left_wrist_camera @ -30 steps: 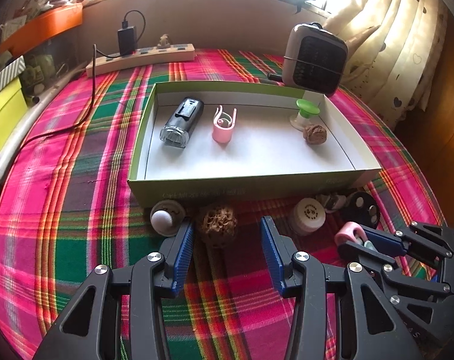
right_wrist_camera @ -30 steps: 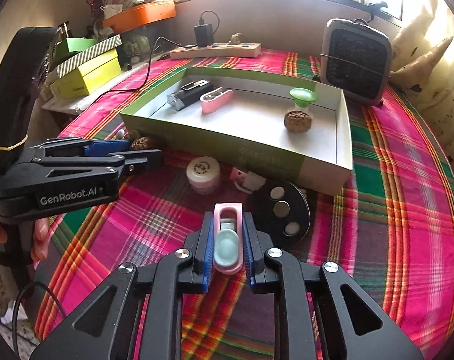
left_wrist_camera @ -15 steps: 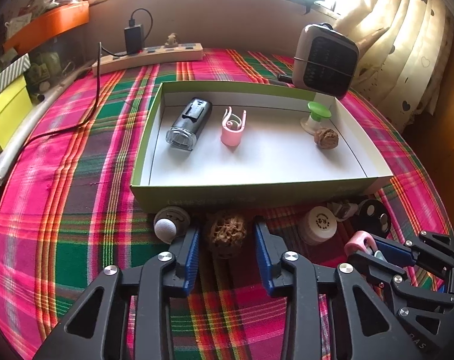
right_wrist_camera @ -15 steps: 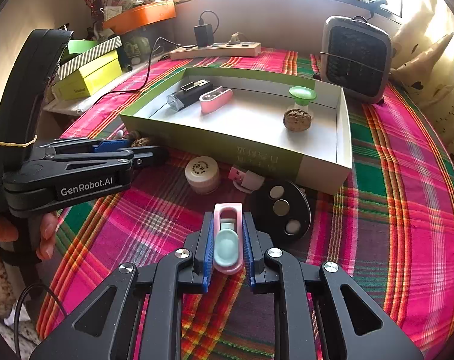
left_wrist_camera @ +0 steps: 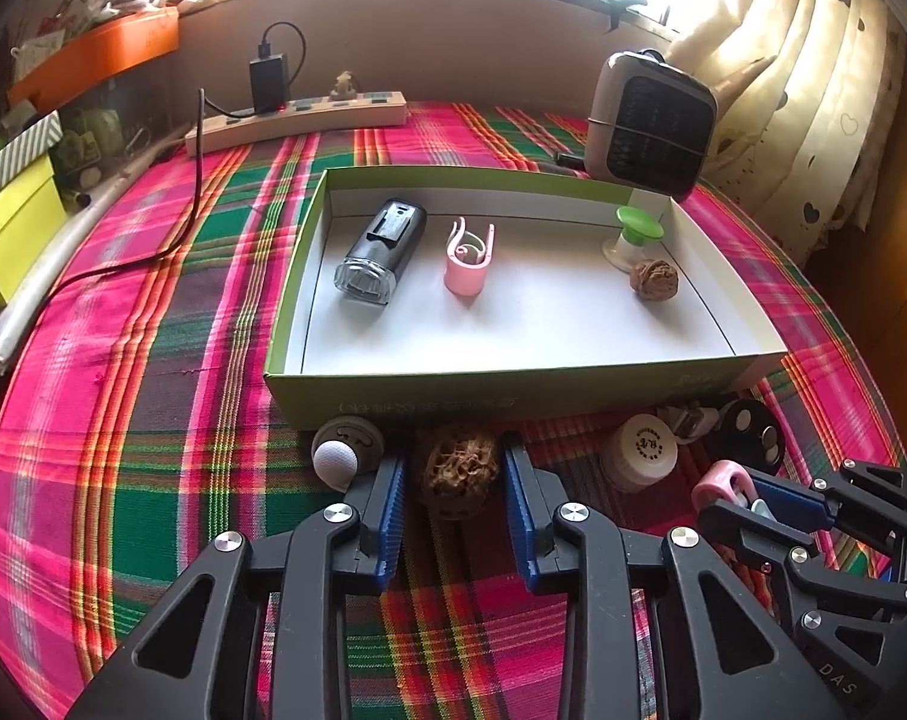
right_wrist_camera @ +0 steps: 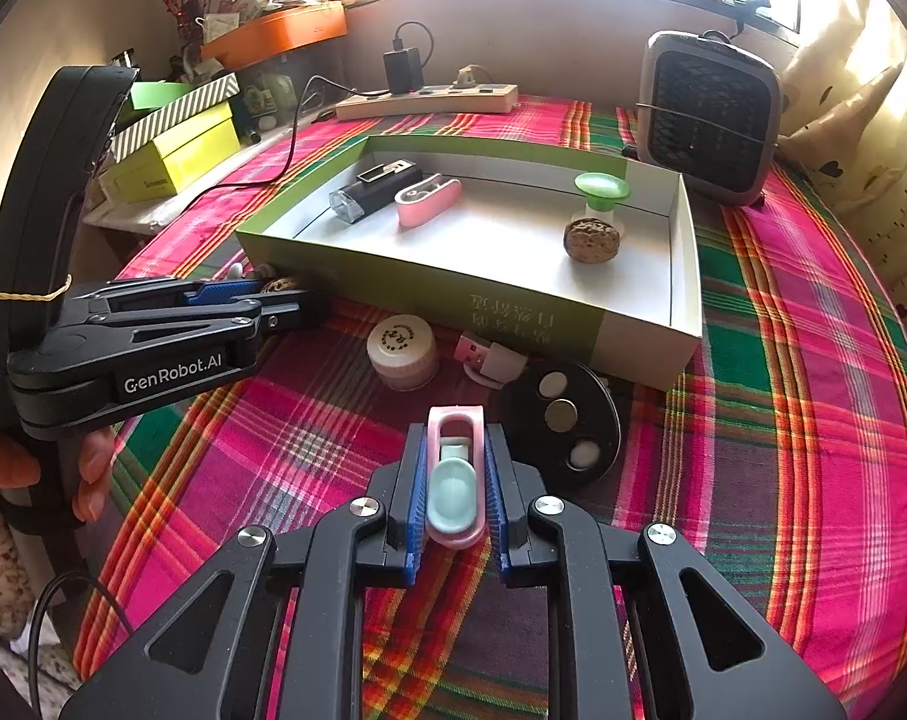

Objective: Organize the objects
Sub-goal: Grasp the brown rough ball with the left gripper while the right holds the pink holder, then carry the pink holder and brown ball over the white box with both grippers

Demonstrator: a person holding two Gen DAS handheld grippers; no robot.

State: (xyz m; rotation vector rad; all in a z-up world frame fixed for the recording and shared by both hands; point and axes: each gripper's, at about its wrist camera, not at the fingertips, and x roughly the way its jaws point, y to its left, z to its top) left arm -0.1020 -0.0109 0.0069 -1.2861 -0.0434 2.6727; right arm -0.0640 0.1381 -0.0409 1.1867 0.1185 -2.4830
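Observation:
A wrinkled brown walnut (left_wrist_camera: 456,471) lies on the plaid cloth just in front of the green box (left_wrist_camera: 513,405). My left gripper (left_wrist_camera: 453,462) has it between its blue pads, and the jaws are closing on its sides. My right gripper (right_wrist_camera: 453,438) is shut on a pink clip with a pale blue insert (right_wrist_camera: 453,483), held just above the cloth. Inside the box lie a black light (left_wrist_camera: 381,252), a second pink clip (left_wrist_camera: 468,258), a green-topped piece (left_wrist_camera: 636,234) and another walnut (left_wrist_camera: 653,279).
Along the box's front lie a round piece with a white ball (left_wrist_camera: 342,450), a white jar (left_wrist_camera: 642,450), a pink plug (right_wrist_camera: 489,357) and a black disc (right_wrist_camera: 561,420). A grey heater (left_wrist_camera: 648,132), a power strip (left_wrist_camera: 297,120) and yellow boxes (right_wrist_camera: 171,162) stand behind.
The left jaws have closed in from wide apart to the walnut's sides. The right gripper and its pink clip have not moved.

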